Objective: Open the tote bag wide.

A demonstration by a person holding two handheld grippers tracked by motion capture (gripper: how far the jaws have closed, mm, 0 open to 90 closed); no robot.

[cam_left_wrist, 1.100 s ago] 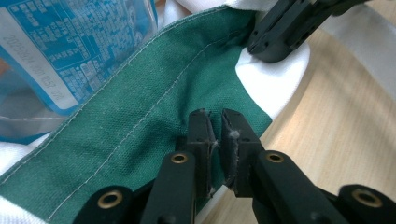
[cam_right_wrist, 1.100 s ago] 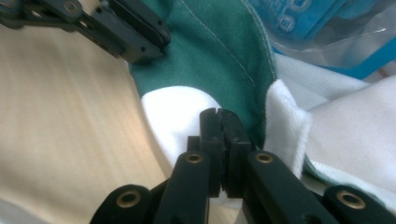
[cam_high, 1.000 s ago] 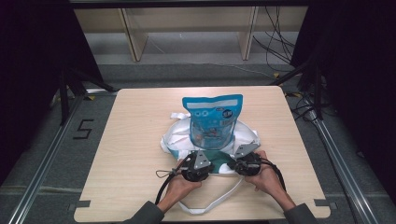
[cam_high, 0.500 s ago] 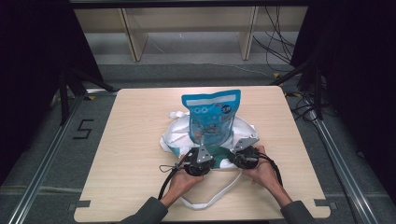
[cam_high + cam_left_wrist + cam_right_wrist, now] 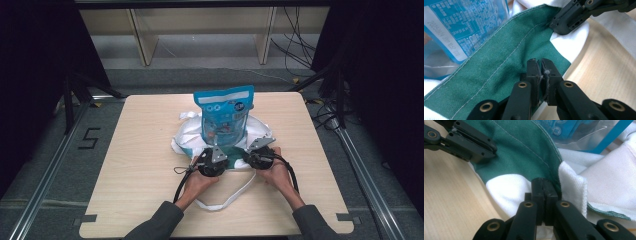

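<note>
A white cloth bag (image 5: pixel 192 135) with a green band (image 5: pixel 499 72) lies at the middle of the counter (image 5: pixel 140 150), a blue pouch (image 5: pixel 223 116) standing in its mouth. The left gripper (image 5: pixel 541 65) has its fingers clenched on the green edge. Just beside it, the right gripper (image 5: pixel 544 185) pinches the same rim where green meets white. A white strap (image 5: pixel 225 200) loops toward the person.

The pouch's (image 5: pixel 223 116) lower part is hidden inside the bag (image 5: pixel 190 137), and its print is too small to read in the high view. The bag's near rim is covered by the left gripper (image 5: pixel 214 159) and right gripper (image 5: pixel 256 154). Both forearms are cut off at the near edge.
</note>
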